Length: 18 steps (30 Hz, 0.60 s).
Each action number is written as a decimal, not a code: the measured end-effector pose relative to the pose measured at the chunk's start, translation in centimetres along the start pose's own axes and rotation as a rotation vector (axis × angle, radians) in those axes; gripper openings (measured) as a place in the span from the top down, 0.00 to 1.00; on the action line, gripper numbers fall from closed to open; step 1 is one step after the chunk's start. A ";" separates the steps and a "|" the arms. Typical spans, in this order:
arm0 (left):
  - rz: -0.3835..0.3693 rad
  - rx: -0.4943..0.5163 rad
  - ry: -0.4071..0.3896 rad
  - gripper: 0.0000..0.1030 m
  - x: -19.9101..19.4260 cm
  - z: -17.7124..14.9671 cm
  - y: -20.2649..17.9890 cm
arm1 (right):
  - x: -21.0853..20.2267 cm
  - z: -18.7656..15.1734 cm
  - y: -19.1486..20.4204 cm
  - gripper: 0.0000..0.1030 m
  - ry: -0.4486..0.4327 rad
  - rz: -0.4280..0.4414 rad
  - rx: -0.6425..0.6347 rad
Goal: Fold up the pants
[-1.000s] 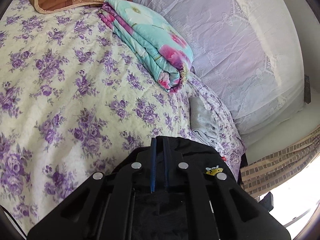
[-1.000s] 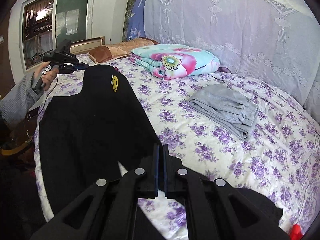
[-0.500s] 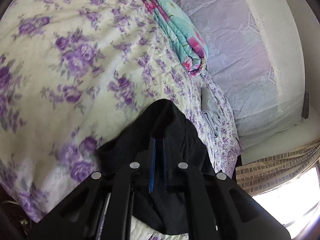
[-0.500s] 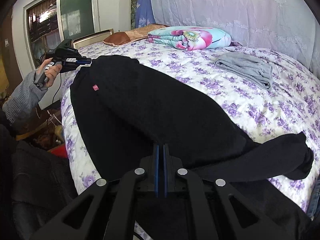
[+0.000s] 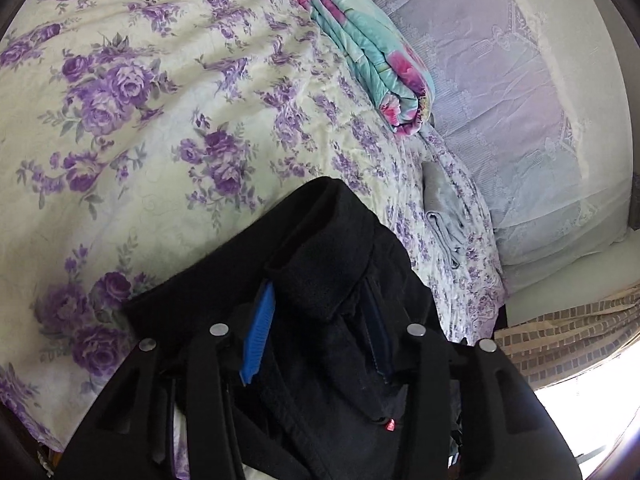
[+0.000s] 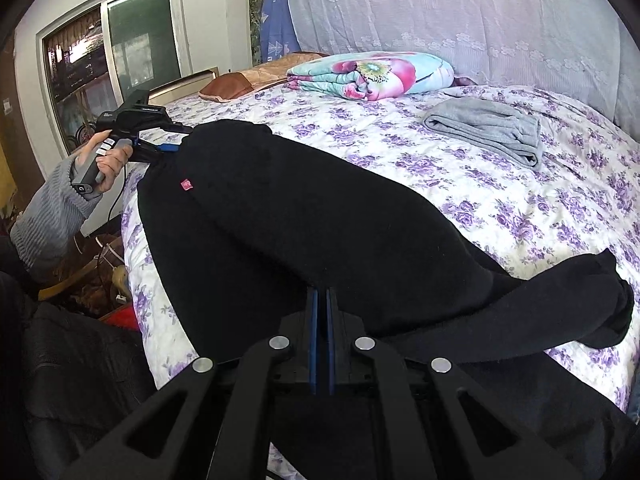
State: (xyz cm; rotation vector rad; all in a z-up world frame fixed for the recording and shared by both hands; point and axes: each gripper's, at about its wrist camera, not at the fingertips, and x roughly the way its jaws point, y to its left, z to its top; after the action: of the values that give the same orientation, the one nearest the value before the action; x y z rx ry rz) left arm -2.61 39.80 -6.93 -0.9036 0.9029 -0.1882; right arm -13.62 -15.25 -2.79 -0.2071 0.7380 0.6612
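Wide bed (image 6: 500, 184) under a purple-flowered sheet, backed by a pale lace curtain (image 6: 460, 12). At its head, a brown pillow (image 6: 240, 78) and a folded floral quilt (image 6: 372, 72). White wall with a sliding window (image 6: 116, 60). Bright daylight past a checked curtain (image 5: 568, 332).

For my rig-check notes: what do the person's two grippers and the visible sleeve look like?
Both grippers, left gripper and right gripper, are matte black linkages with silver round rivets and blue ribbed pads. The left has a grey grip with a thin black cable. The sleeve is grey ribbed knit.
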 end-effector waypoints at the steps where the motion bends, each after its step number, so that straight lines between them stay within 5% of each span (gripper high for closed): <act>1: 0.011 0.008 -0.005 0.71 -0.1 0.2 -0.2 | 0.0 0.0 0.0 0.96 0.001 -0.003 -0.001; 2: 0.012 0.012 -0.010 0.84 -0.3 0.4 -0.3 | 0.0 0.2 0.1 0.96 -0.001 -0.008 -0.004; 4: -0.036 -0.006 -0.017 0.92 -1.1 1.1 -0.2 | -0.4 0.6 0.3 0.96 -0.012 -0.022 -0.019; 11: -0.139 0.071 -0.120 0.93 -7.4 1.3 -3.3 | -4.2 3.2 1.8 0.96 -0.099 -0.016 -0.079; 18: -0.038 -0.006 -0.046 0.93 -6.4 -1.9 3.2 | -2.0 -0.9 4.8 0.96 0.056 0.067 -0.112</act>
State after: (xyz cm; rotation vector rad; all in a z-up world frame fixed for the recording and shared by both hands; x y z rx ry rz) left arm -8.70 43.82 -6.06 -0.9277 0.8442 -0.1963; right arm -18.18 -12.84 -1.86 -0.3056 0.7646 0.7640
